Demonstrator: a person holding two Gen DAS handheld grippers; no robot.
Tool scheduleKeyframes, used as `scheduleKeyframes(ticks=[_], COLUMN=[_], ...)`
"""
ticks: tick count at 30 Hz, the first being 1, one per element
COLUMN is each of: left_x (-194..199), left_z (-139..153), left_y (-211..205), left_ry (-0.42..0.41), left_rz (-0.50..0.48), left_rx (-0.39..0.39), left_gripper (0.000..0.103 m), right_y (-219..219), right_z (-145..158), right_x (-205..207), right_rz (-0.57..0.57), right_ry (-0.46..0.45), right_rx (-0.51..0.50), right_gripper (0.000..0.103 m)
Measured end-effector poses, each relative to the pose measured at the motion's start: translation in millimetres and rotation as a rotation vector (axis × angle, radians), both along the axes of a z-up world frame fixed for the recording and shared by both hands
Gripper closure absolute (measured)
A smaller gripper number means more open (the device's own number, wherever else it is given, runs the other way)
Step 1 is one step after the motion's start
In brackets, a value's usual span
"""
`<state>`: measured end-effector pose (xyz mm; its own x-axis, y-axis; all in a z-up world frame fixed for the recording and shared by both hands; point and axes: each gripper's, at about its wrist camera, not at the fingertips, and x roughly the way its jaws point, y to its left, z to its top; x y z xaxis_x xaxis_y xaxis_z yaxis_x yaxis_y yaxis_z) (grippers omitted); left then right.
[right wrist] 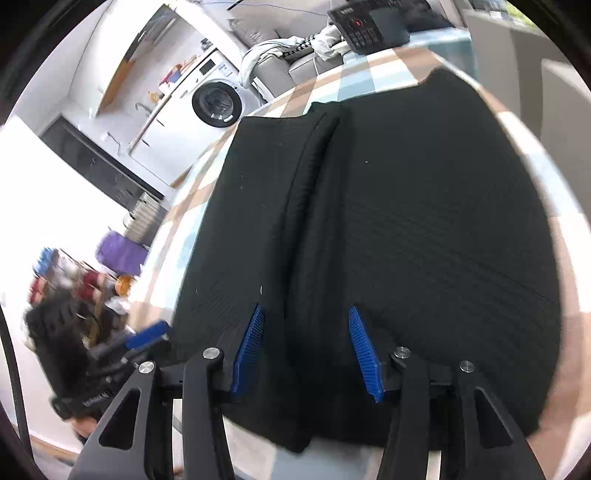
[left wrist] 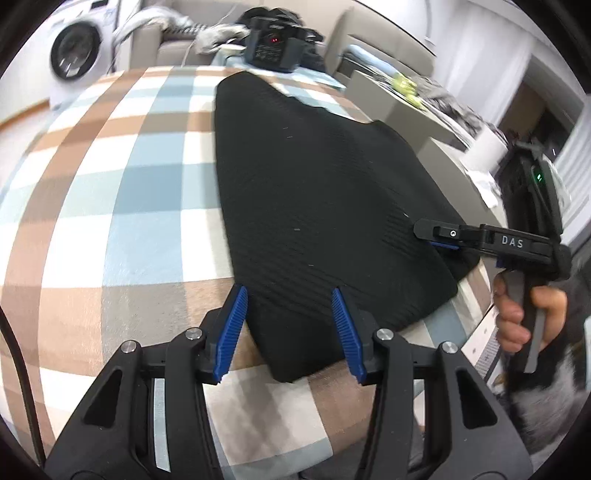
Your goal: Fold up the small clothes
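Note:
A black ribbed garment (left wrist: 314,177) lies flat on the checked tablecloth (left wrist: 110,166). My left gripper (left wrist: 290,293) hovers open over the garment's near corner, its blue pads (left wrist: 234,328) apart and not pressing the cloth. In the left wrist view my right gripper (left wrist: 432,238) reaches in from the right over the garment's right edge, held by a hand (left wrist: 513,314). In the right wrist view the right gripper (right wrist: 306,309) stands open above the garment (right wrist: 424,229), straddling a raised fold ridge (right wrist: 310,192) without gripping it. The left gripper (right wrist: 144,338) shows blurred at the lower left.
A black device with a red light (left wrist: 273,46) sits at the table's far end. A washing machine (left wrist: 75,46) and a sofa with clothes (left wrist: 177,33) stand beyond. Boxes and clutter (left wrist: 424,96) lie to the right. The table edge (right wrist: 192,177) runs close to the garment's left side.

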<state>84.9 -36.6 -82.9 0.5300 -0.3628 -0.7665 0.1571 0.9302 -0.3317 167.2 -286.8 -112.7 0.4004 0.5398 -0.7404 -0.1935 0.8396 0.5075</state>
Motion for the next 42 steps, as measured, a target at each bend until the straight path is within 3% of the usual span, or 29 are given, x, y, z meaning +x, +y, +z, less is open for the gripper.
scheduleKeyframes(ticks=[3,7,9,11,15,18,20,25,26,30,32,35,37,38,42], left_x=[6,13,17,20,26,32,37,55,59,66,71,79,82,83,83], left_z=[-5,-8,-8,-6,-2,1,2,-9,-11,-18,-21,-22,-22,-23,-24], left_y=[11,16,16,15,14,10,4,-16,-20,-29,-33,-37,-40,-41,-44], left_ry=[0.017,0.025,0.023,0.020,0.015,0.014,0.007,0.035,0.049,0.063,0.061,0.056,0.044,0.036,0.024], left_rz=[0.044,0.065,0.070,0.073,0.073,0.063,0.049,0.042,0.047,0.044,0.045,0.051,0.062,0.072,0.091], left_rx=[-0.012,-0.020,-0.013,-0.010,-0.032,-0.052,-0.055,-0.052,-0.036,-0.031,-0.033,-0.036,-0.039,-0.039,-0.039], left_gripper=[0.058,0.058,0.058,0.058,0.058,0.058,0.058,0.058,0.058,0.058,0.058,0.058,0.067,0.079,0.088], right_y=[8,28,41,50,49,24,4,-22,-25,-38,-51,-69,-79,-82,-89], right_z=[0,-1,0,2,33,54,45,11,13,26,32,39,39,36,21], right_x=[16,37,45,47,33,19,19,32,29,9,-3,-18,-20,-19,-16], right_rz=[0.025,0.059,0.083,0.108,0.090,0.004,-0.041,-0.070,-0.070,-0.110,-0.146,-0.208,-0.221,-0.224,-0.208], right_ry=[-0.020,-0.049,-0.071,-0.093,-0.190,-0.230,-0.194,-0.069,-0.074,-0.109,-0.117,-0.142,-0.130,-0.120,-0.076], right_rx=[0.013,-0.052,-0.129,-0.183,-0.229,-0.292,-0.315,-0.243,-0.233,-0.250,-0.224,-0.273,-0.270,-0.269,-0.292], right_gripper=[0.054,0.055,0.079,0.091,0.093,0.093,0.092,0.087,0.086,0.062,0.062,0.062,0.062,0.062,0.062])
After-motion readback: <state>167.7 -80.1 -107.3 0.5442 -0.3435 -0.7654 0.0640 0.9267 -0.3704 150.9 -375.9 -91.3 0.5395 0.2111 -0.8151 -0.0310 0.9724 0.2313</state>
